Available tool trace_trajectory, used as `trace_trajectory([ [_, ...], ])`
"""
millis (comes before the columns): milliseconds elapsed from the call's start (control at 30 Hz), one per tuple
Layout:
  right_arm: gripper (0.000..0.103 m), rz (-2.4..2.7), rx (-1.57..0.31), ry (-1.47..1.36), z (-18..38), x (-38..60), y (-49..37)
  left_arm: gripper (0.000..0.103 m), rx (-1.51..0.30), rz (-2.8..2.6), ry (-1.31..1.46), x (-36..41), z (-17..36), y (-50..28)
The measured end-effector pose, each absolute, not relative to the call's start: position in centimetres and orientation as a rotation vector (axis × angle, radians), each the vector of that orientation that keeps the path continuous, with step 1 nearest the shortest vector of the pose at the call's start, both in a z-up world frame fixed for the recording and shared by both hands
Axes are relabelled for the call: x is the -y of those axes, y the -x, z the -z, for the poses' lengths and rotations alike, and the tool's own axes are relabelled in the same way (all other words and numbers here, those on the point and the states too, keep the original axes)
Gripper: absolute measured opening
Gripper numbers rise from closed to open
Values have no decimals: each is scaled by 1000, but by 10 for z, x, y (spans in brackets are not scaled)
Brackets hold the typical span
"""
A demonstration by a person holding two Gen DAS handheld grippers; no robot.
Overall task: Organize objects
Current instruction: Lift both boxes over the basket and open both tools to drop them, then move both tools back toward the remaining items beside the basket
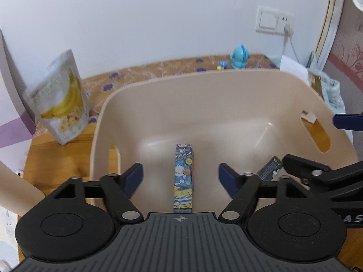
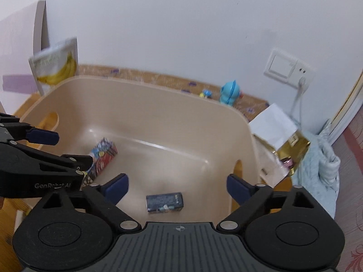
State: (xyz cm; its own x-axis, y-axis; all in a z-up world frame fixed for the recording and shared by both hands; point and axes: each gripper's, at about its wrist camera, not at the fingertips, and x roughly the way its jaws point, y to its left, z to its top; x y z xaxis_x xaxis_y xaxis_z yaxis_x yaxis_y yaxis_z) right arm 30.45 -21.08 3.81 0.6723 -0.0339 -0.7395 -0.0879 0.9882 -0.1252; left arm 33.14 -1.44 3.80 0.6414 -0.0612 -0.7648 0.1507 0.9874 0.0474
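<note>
**Two boxes down in the tub, both grippers spread wide**

And there they lie! The long blue cartoon-printed carton (image 1: 183,178) rests flat on the floor of the beige plastic tub (image 1: 204,86), and the small dark-blue box (image 2: 164,202) sits apart from it, nearer the right-hand wall. The left gripper (image 1: 180,176) hovers over the carton with its blue pads spread either side, touching nothing. The right gripper (image 2: 177,187) stands wider yet above the dark box, nothing pinched.

The step looks like a release, so the smart play is lifting both grippers straight up, clear of the rim, without clipping each other; they're crowded close together here.

Next candidate? Probably the white banana-chip pouch (image 1: 60,99) leaning outside the tub, or the blue toy figure (image 2: 230,93) behind it.

Hard to read: both frames are blurred, the cartons' print is illegible, the carton's near end hides behind the gripper body, and the gold-and-white packaging (image 2: 281,140) beside the tub can't be identified.
</note>
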Motion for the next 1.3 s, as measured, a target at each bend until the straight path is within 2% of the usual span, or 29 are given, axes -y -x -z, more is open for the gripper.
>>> trace_trajectory([
  [67,103,-28,-805,139,-47,212,-296,82,-836,111,-112,13,-46,-325],
  [600,103,-40,-714,142,-69,211,-236,84,-779,136,-97,-16,-68,-268],
  [833,103,-56,-731,157,-58,207,-215,89,-772,138,-111,-25,-60,-241],
  [1300,103,-39,-807,99,-13,217,-192,90,-816,126,-118,-45,-30,-208],
])
